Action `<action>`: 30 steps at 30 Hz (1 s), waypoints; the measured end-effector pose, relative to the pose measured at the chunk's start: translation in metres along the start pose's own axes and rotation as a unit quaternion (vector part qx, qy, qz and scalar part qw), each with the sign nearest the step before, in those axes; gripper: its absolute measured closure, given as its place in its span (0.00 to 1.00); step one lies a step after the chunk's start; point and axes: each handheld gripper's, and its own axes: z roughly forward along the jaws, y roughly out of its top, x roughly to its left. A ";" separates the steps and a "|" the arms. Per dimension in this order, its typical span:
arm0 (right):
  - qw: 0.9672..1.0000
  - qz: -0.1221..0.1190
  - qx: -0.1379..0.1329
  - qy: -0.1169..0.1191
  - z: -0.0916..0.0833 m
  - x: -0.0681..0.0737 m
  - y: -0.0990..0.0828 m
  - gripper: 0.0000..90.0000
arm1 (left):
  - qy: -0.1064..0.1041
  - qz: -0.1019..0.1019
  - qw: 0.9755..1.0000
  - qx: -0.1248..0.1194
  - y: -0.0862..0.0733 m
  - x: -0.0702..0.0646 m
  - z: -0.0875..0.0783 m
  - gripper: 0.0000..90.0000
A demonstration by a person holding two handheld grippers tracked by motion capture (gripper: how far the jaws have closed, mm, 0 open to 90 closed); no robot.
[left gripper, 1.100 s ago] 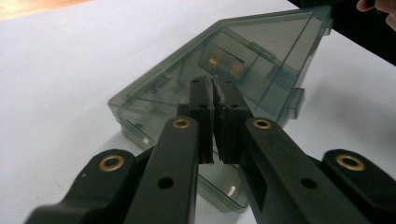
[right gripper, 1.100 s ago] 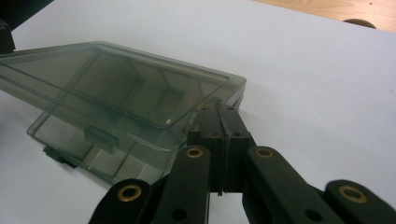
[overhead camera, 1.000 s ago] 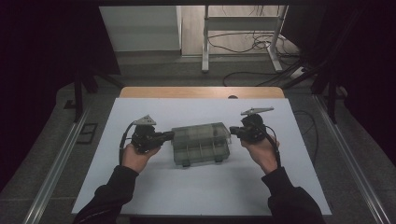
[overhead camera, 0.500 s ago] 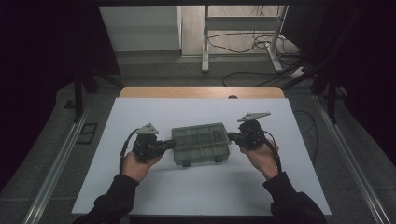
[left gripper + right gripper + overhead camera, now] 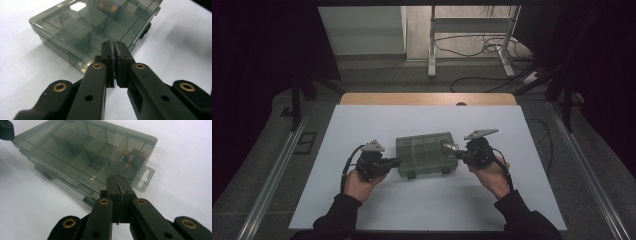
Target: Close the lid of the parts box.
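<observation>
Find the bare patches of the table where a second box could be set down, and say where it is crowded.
Free: the white table between the compartment box and the far wooden edge, and the near strip between the forearms. Crowded: either short end of the box, where the left hand-held gripper and right hand-held gripper sit shut against it.

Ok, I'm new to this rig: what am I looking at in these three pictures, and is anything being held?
A person holds a two-jaw hand tool in each hand. The high view looks down on a white table. The other two pictures come from cameras riding on each tool, looking along its black jaws. On the table lies a smoky translucent plastic compartment box, lid closed, with a few small items in one end compartment. The left gripper and right gripper are both shut, tips at opposite ends of the box. Neither clamps anything.
</observation>
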 end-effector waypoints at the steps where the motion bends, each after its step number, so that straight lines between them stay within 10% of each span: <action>1: 1.000 -0.002 0.002 0.000 0.001 0.000 -0.001 0.99 | 0.001 -0.001 1.000 0.002 -0.001 0.000 0.001 0.96; 30: 0.999 -0.014 0.028 -0.006 0.018 0.005 -0.009 0.99 | 0.001 0.023 0.996 0.082 -0.018 -0.018 0.028 0.96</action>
